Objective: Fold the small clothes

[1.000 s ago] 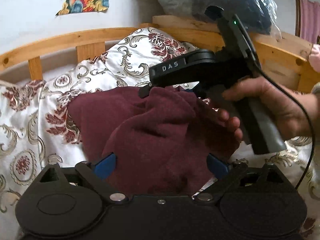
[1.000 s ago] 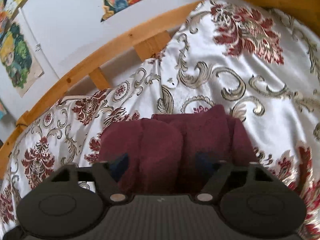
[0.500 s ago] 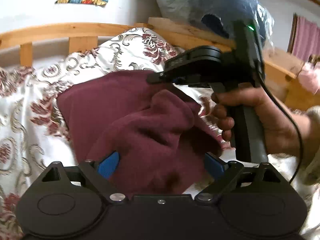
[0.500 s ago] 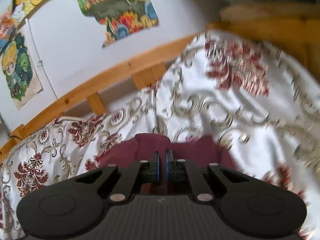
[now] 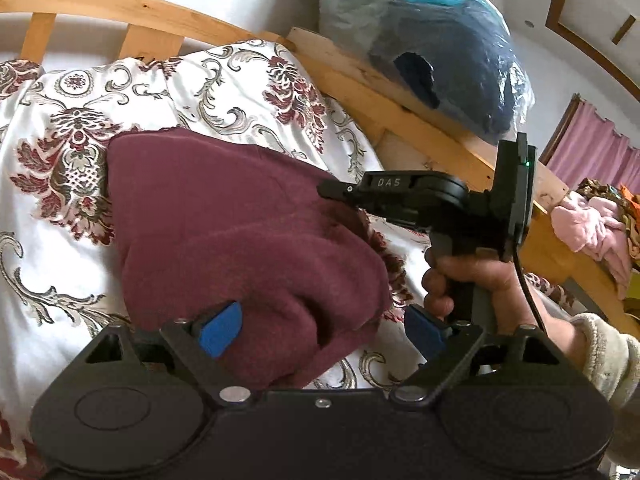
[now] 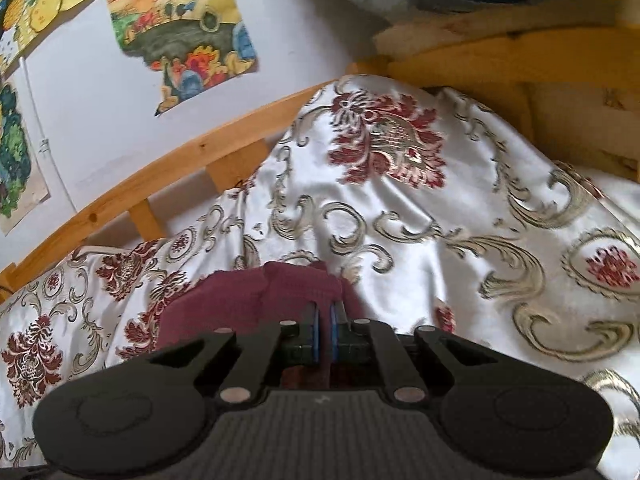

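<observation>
One maroon garment [image 5: 240, 232]: my right hand-held gripper [image 6: 325, 326] is pinching its fold; my left hand-held gripper [image 5: 320, 326] is straddling it, wide.

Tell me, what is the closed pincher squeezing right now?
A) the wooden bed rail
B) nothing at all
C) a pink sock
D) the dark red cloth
D: in the right wrist view the right gripper has its blue pads pressed together on a fold of the dark red cloth, which lies on the flowered bedspread.
</observation>
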Demonstrator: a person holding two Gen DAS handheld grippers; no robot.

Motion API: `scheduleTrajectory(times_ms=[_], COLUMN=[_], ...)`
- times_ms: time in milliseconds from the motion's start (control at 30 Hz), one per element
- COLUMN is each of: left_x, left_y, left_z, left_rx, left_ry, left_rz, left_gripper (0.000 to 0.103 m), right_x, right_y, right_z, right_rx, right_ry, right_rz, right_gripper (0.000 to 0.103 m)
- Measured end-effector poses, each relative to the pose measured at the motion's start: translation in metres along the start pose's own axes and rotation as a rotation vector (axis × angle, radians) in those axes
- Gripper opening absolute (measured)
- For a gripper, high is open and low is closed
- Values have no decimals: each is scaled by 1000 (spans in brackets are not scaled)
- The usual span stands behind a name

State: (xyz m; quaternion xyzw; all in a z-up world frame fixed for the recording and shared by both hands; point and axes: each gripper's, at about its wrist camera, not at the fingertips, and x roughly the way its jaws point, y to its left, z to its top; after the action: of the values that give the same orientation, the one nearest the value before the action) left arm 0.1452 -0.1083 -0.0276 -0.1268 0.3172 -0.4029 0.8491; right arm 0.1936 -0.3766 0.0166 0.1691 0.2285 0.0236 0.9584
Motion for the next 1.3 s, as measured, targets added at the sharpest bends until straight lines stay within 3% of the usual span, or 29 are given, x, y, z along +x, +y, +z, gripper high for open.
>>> scheduleTrajectory(times_ms=[300, 367, 467, 567, 667, 733, 833, 933, 1033, 1200, 1267, 1300], left_x=[5, 0, -15, -26, -26, -21, -12, 0, 10, 12, 14, 15], left_y=[-5, -1, 17, 37, 56, 66, 80, 82, 77, 72, 73, 72], left_z=[-3, 2, 15, 25, 29, 27, 21, 14, 7, 3, 3, 3], left_rx=[67, 27, -113, -211, -274, -309, -382, -386, -356, -336, -340, -340], left_ry=[30, 22, -51, -112, -102, -67, -12, 47, 81, 85, 86, 86], left_rz=[20, 13, 13, 59, 201, 261, 255, 253, 248, 240, 240, 240], left_gripper=[90, 90, 93, 94, 95, 95, 95, 95, 95, 95, 95, 95], right_x=[7, 6, 6, 6, 5, 0, -16, -44, -72, -96, -97, -95], right_y=[-21, -19, -16, -16, -18, -20, -24, -26, -19, -2, 7, 11], right_z=[-15, -15, -15, -15, -17, -19, -25, -35, -44, -58, -62, -64], right_rx=[58, 53, 25, 33, 51, 78, 141, 164, 130, 87, 42, 12], right_ry=[50, 47, 50, 54, 57, 57, 45, 13, 8, 83, 107, 117], right_rz=[-17, -16, -25, -24, -11, -6, 28, 69, 122, 218, 231, 222], right_gripper=[7, 7, 7, 9, 20, 40, 58, 64, 63, 57, 50, 37])
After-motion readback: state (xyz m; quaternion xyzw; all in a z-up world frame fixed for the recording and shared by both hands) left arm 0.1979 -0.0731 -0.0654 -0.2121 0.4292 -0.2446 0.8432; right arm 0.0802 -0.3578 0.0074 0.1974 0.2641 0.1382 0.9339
